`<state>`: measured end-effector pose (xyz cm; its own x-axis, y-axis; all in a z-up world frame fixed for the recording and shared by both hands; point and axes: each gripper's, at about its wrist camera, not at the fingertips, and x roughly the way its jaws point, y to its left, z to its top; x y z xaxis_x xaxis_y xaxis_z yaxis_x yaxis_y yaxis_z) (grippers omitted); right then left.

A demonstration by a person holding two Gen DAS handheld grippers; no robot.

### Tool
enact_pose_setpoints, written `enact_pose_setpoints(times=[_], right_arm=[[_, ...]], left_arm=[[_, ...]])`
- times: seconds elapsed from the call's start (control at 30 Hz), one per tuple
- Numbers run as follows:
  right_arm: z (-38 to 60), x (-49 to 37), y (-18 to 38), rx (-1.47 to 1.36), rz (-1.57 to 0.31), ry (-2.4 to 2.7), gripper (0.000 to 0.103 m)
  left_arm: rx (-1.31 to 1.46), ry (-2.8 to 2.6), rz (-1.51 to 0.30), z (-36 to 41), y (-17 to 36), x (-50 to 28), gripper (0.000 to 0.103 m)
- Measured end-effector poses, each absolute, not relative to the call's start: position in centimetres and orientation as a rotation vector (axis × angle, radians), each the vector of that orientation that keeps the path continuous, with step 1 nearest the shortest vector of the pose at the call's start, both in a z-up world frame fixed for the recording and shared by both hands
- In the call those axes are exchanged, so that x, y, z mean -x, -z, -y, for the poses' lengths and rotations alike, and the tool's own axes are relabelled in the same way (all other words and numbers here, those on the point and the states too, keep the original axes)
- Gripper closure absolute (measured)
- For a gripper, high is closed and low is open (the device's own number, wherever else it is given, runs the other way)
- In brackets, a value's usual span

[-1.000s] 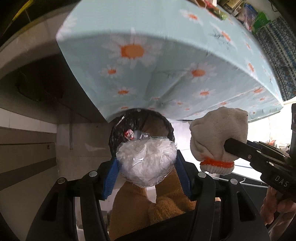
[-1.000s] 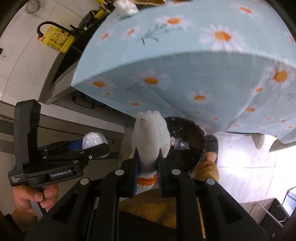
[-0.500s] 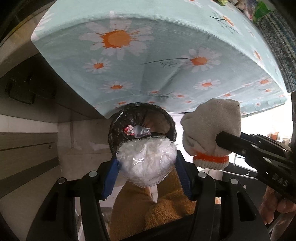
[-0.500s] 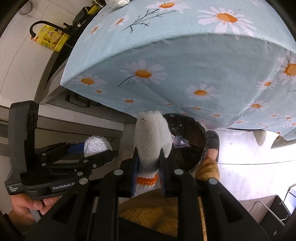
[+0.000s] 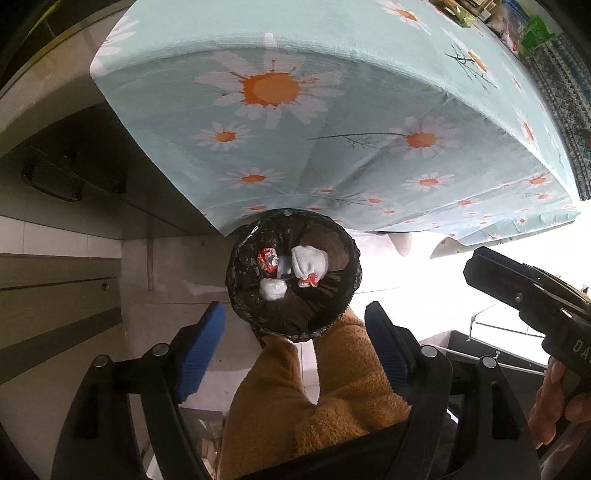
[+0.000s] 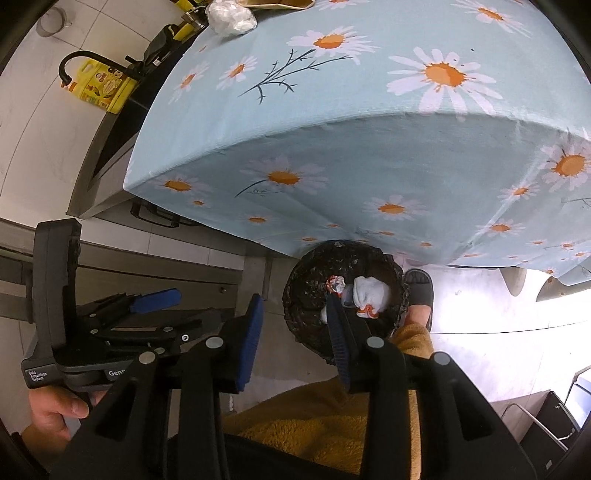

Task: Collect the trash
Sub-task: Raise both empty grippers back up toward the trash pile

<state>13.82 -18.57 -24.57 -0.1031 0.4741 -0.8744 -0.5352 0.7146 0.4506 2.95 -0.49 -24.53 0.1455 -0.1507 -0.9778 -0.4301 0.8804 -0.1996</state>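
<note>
A round bin with a black liner [image 5: 240, 280] [image 6: 306, 291] stands on the floor under the table edge. Inside lie a white glove with an orange cuff [image 5: 309, 263] [image 6: 371, 295], a white plastic wad [image 5: 272, 288] and a red-and-white wrapper [image 5: 266, 258] [image 6: 334, 283]. My left gripper [image 5: 295, 350] is open and empty above the bin. My right gripper [image 6: 295, 339] is open and empty above the bin; its body also shows in the left wrist view [image 5: 524, 295].
The table with a light-blue daisy cloth [image 5: 332, 110] [image 6: 369, 129] overhangs the bin. Another white plastic wad [image 6: 231, 14] lies on its far end. A yellow bottle [image 6: 99, 86] sits on the counter at left. The person's orange trouser legs [image 5: 314, 398] and a sandal [image 6: 419, 291] are beside the bin.
Both grippers have opened. The plastic wad left the left gripper and the glove left the right gripper; both now lie in the bin.
</note>
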Motion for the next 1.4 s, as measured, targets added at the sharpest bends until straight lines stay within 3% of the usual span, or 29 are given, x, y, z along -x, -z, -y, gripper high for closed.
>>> enact_pose_setpoints(times=[0.5,0.73,1.23,1.33,1.4], right_arm=[[20.0,-13.9,20.5,0.007,-1.363,-0.866,0.059],[20.5,-15.7,15.7,0.012,-1.218,-0.888,0.044],[17.2,-25.9,11.7,0.089,-1.104,-0.935,0.044],[16.3,-28.4,12.0,0.111,-1.092,-0.935,0.023],[15.8,-29.7,12.4,0.133,-1.091,-0.939,0.023]], left_arm=[[0.497,-0.191,-1.323,0.3,20.0,-2.6,0.027],[0.471,-0.211,-1.238,-0.4,15.6,-3.4,0.027],[0.461,-0.288,-1.108,-2.4,11.4,-7.9,0.024],[0.466,-0.306,-1.094,-2.7,11.1,-9.1,0.020],[0.465,-0.324,-1.091,-2.7,11.0,-9.9,0.019]])
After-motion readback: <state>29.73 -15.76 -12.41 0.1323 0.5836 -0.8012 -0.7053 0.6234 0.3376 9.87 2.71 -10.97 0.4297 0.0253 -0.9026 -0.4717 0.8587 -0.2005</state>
